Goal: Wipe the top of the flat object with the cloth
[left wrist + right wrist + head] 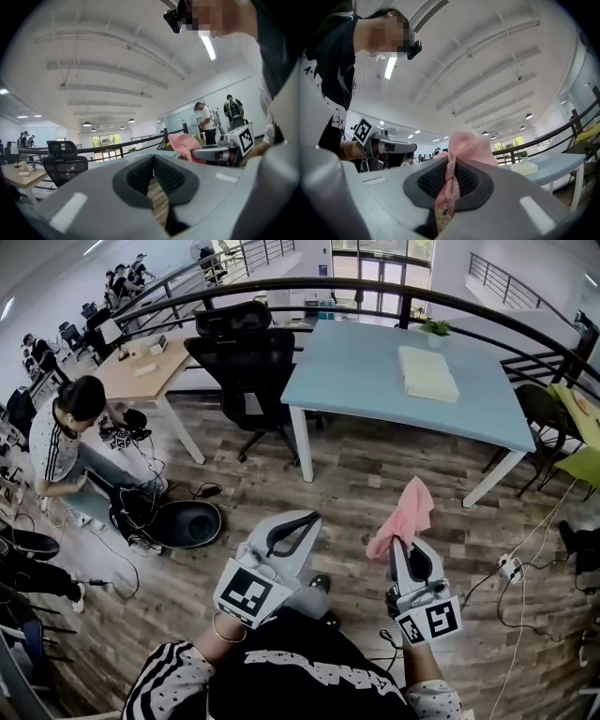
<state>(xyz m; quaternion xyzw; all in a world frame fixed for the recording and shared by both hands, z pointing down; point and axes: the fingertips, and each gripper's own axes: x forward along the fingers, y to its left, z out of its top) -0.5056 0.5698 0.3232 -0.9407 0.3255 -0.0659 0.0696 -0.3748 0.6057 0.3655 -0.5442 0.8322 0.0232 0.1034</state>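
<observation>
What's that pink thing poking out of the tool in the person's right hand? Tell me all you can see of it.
It is a pink cloth, soft with a fine knit-like weave, twisted into a rope where the right gripper is shut on it. Its free end stands rumpled above the jaws. Only the dark pads touch it; it is held in the air, away from the blue table.

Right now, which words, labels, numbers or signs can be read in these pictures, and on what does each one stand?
No text can be read anywhere.
Black shirt: white print across it, too blurred to read.
Left gripper and right gripper: square black and white markers on their cubes, patterns only, no letters.
Pink cloth, blue table, flat object: no print shows.
</observation>
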